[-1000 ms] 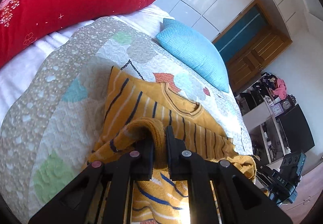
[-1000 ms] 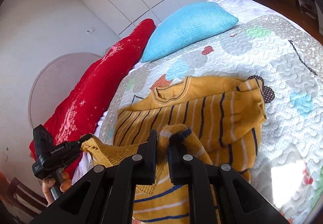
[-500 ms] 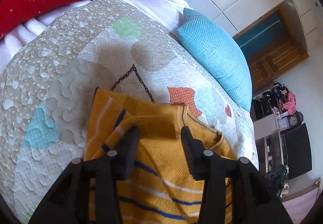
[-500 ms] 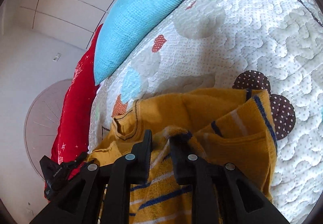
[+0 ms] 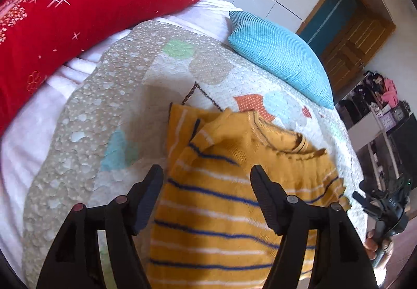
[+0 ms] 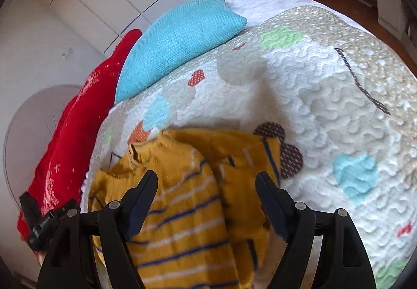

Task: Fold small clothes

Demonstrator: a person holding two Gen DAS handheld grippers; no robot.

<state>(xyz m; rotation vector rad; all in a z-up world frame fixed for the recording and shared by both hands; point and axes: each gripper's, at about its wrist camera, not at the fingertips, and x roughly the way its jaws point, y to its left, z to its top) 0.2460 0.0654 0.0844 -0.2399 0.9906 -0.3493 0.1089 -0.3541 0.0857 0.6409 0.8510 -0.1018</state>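
The bed (image 5: 86, 117) is viewed closely from above by both wrist cameras, from opposite sides; the yellow sweater (image 5: 216, 200) (image 6: 182, 211) is shared.

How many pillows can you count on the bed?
2: a red pillow at the head of the bed, and a blue pillow beside it. Others may lie outside the view.

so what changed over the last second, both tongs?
Both tongs let go. A second ago each was shut on the hem of the mustard-yellow striped knit sweater; the left tongs opened first, then the right tongs. The hem they carried toward the collar now lies folded over it. The patchwork quilt, blue knit pillow and red blanket stayed put.
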